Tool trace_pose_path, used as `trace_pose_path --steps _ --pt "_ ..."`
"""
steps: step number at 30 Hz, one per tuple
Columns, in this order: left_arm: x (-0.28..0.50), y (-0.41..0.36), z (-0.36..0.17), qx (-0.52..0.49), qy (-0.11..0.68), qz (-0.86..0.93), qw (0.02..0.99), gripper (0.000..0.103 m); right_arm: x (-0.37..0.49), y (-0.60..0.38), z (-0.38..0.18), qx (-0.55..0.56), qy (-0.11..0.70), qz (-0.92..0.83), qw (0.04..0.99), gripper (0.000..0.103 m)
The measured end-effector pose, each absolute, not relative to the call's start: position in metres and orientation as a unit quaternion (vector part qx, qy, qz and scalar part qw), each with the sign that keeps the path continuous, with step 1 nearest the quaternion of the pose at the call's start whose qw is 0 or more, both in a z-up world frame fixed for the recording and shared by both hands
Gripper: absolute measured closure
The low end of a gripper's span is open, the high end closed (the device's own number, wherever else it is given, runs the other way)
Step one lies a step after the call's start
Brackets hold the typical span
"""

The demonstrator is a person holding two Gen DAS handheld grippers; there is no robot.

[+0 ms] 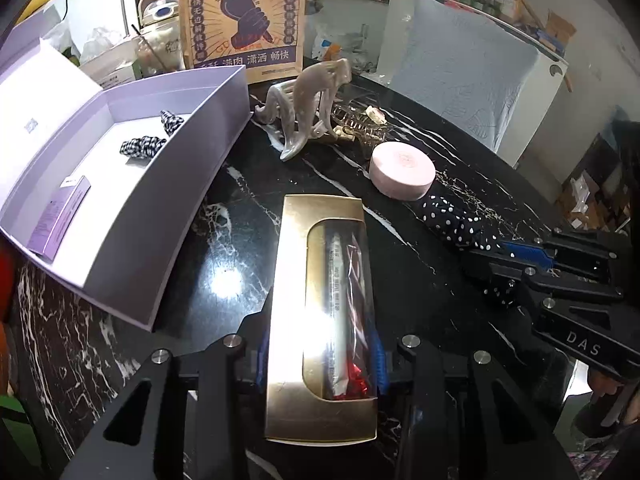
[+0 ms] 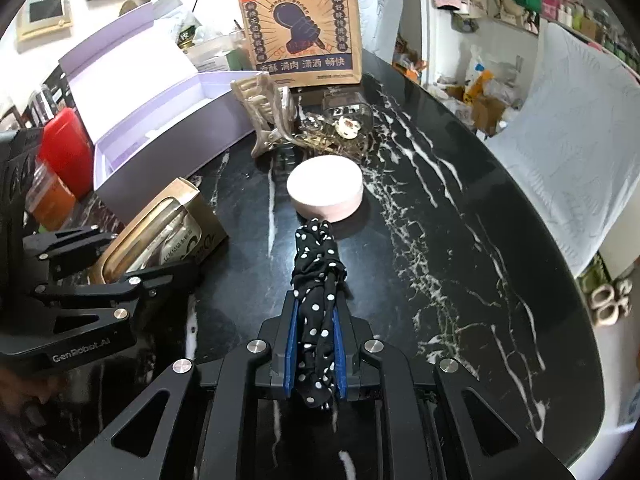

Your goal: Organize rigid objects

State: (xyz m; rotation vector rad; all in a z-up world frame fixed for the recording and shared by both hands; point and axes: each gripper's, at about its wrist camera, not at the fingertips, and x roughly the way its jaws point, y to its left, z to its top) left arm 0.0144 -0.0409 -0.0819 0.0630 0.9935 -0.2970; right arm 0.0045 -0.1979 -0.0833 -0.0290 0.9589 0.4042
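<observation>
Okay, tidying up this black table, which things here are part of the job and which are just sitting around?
Part of the job:
gold box in the left gripper
polka-dot scrunchie in the right gripper
pink round case
claw hair clip
open lavender box

Just lying about:
paper bag
kettle

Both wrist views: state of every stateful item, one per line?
Left gripper: shut on gold windowed box.
Gold windowed box: closed, held.
Right gripper: shut on black polka-dot fabric scrunchie.
Black polka-dot fabric scrunchie: held, stretched forward.
Lilac cardboard gift box: lid open, holds two checkered scrunchies and a small purple carton.
Pink round tin: closed, flat on table.
Beige claw hair clip: shut.
</observation>
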Motion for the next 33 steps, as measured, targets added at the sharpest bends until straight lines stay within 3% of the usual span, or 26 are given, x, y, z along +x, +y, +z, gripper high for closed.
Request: trace_pose_path --steps 33 --pt "-0.033 0.022 -0.023 -0.03 0.415 -0.075 0.906 0.065 -0.018 -0.123 -0.035 -0.052 0.402 0.307 0.861 0.088"
